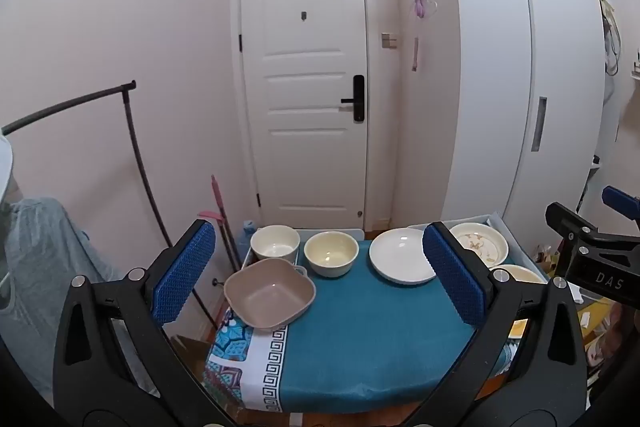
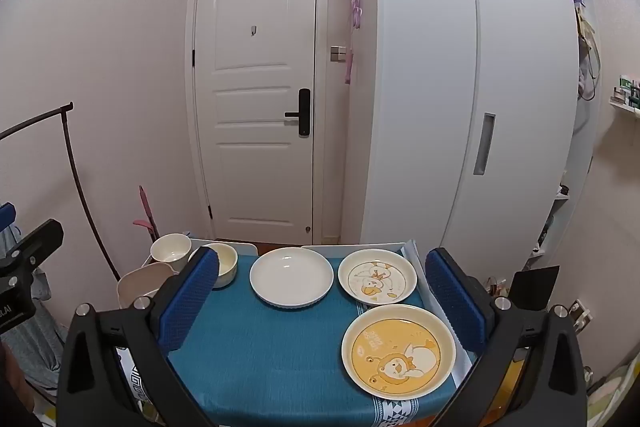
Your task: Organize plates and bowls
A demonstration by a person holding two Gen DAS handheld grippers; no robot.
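A small table (image 1: 360, 355) covered by a teal woven cloth (image 2: 260, 347) with a white patterned border stands before a white panelled door (image 1: 304, 67). Both grippers hover above its near edge with jaws spread wide and nothing between them. The left gripper (image 1: 320, 275) and the right gripper (image 2: 322, 297) each have black frames and blue, dimpled rubber pads (image 1: 184, 271).

On the cloth, from left: a square, matte beige bowl (image 1: 270, 293) with rounded corners overhanging the left edge; behind it a round cream bowl (image 1: 275, 242) sitting in a pale tray (image 1: 248, 259); beside that a glossy yellowish round bowl (image 1: 331, 253). Near the middle back lies a plain white plate (image 2: 291, 277), smooth and shallow. To its right, inside a white tray (image 2: 416, 259), rest a cream plate with a duck drawing (image 2: 377, 275) and, nearer, a yellow plate with a cartoon bear (image 2: 398, 349).

In the right view the gripper's left finger hides part of the yellowish bowl and the beige bowl; in the left view the yellow plate is mostly hidden behind a finger. The front centre of the cloth lies bare. A tall white wardrobe (image 2: 460, 87) stands close on the right.
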